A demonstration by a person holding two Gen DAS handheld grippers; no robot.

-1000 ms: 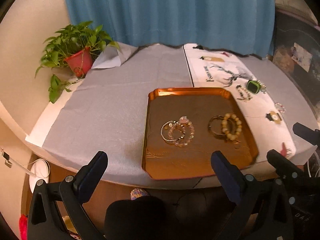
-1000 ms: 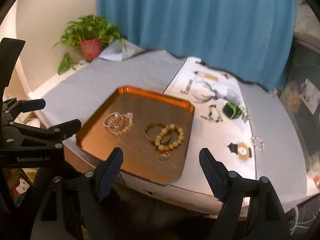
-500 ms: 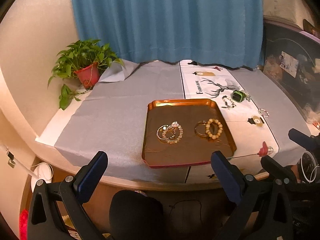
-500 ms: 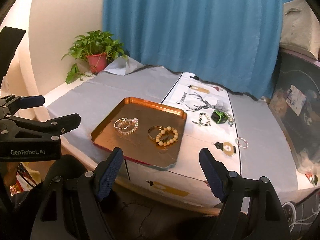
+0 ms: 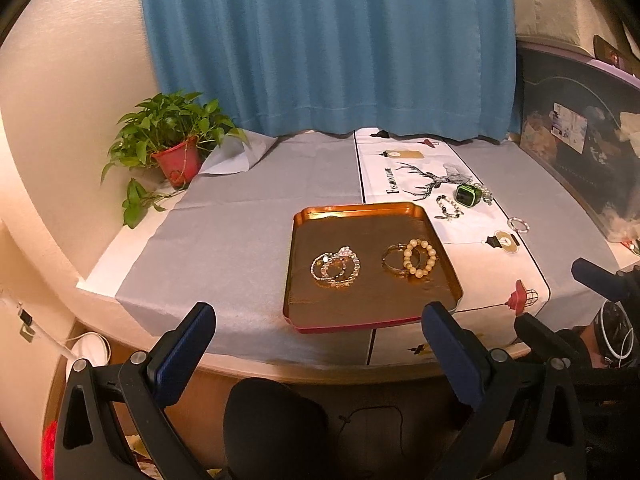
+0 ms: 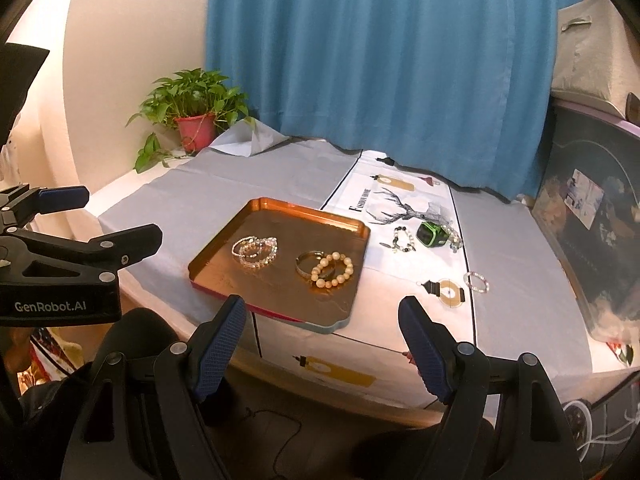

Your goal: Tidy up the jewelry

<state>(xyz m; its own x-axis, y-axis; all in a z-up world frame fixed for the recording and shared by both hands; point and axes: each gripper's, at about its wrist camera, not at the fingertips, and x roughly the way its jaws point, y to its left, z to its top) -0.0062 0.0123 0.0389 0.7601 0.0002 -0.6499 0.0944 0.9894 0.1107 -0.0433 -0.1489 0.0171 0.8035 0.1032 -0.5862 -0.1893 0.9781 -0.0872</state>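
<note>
A copper tray (image 5: 304, 220) (image 6: 224, 240) sits on the table near its front edge. In it lie a cluster of clear beaded bracelets (image 5: 336, 267) (image 6: 256, 252) and a cream bead bracelet (image 5: 418, 258) (image 6: 332, 270) over a gold bangle (image 5: 390, 260) (image 6: 306, 260). On the white runner beyond lie a dark bead bracelet (image 5: 448, 208) (image 6: 402, 238), a green watch (image 5: 468, 194) (image 6: 430, 235) and a small pink bead ring (image 5: 518, 224) (image 6: 476, 282). My left gripper (image 5: 316, 348) and right gripper (image 6: 326, 344) are both open and empty, held off the table's front edge.
A potted plant (image 5: 172, 148) (image 6: 194, 116) stands at the back left. A blue curtain (image 5: 328, 40) hangs behind the table. A dark box (image 5: 580, 152) (image 6: 592, 208) stands at the right edge. The grey cloth (image 5: 224, 232) covers the table's left part.
Both grippers have pulled back and up from the table, so the tray and jewelry look smaller and farther. Nothing on the table has moved.
</note>
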